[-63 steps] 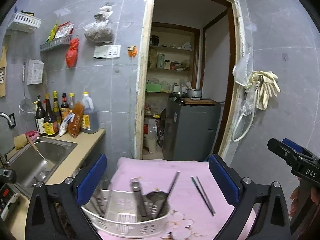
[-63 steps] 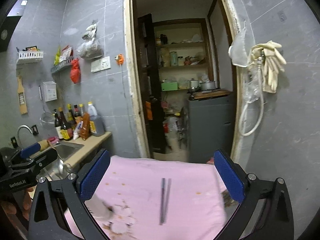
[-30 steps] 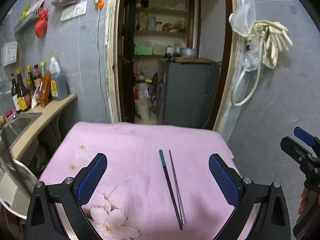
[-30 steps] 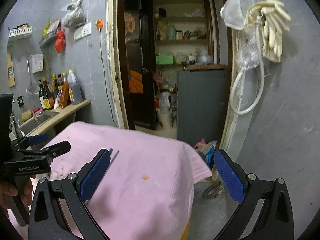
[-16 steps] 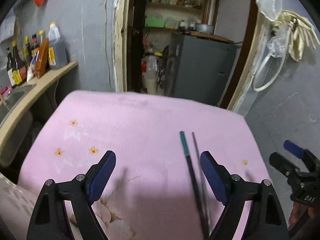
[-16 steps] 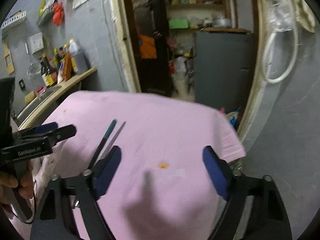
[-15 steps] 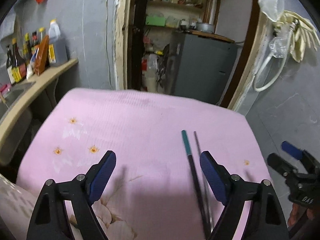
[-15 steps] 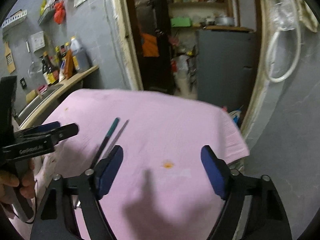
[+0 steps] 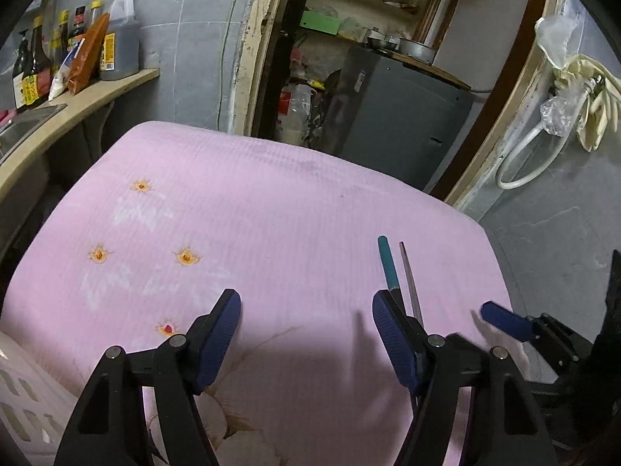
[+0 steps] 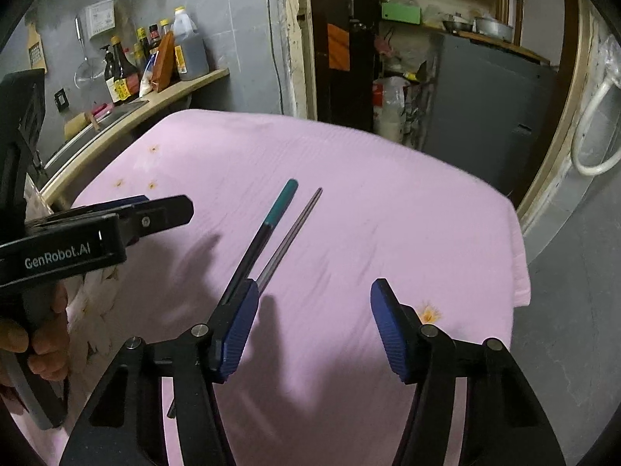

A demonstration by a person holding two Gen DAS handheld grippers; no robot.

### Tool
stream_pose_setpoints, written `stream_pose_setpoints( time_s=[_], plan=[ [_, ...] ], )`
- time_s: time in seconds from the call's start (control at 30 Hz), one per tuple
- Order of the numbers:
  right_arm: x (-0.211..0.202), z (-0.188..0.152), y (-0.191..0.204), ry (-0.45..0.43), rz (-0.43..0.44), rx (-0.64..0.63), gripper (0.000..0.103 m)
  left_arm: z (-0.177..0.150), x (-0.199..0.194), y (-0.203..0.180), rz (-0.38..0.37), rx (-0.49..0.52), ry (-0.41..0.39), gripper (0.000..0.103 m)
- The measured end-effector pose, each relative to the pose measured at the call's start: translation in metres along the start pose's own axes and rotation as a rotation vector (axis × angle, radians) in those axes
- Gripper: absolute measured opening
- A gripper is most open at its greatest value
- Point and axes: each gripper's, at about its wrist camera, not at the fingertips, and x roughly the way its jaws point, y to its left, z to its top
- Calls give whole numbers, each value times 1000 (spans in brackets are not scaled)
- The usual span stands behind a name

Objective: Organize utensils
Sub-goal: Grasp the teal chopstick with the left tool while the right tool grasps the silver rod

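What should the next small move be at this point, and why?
Probably slide the right gripper sideways toward the left gripper until the chopsticks lie between its fingers. Its jaws have just been closing with nothing between them, and the pair lies on the pink cloth just outside one fingertip. The left gripper's jaws have also been closing on nothing.

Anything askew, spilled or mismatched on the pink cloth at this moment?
Nothing is spilled or damaged. The two chopsticks on the pink cloth look mismatched: one dark with a teal end, the other thin and plain. They lie loose, outside the white basket.
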Motion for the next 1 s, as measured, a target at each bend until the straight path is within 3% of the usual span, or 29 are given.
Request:
stream_pose_setpoints(
  time_s=[0.2, 0.47, 0.7, 0.87, 1.0],
  plan=[
    [-1, -2, 3, 14, 26, -2, 55, 3, 2, 5, -32, -25, 4, 64],
    [8, 3, 15, 84, -19, -19, 53, 6, 5, 7, -47, -43, 7, 63],
    [0, -5, 11, 117, -92, 7, 47, 5, 10, 0, -104, -21, 39, 37],
    [-14, -23, -15, 125, -139, 38, 42, 6, 18, -20, -160, 50, 82, 32],
    [-20, -32, -36, 117, -122, 74, 42, 6, 30, -41, -159, 123, 124, 32]
  ],
)
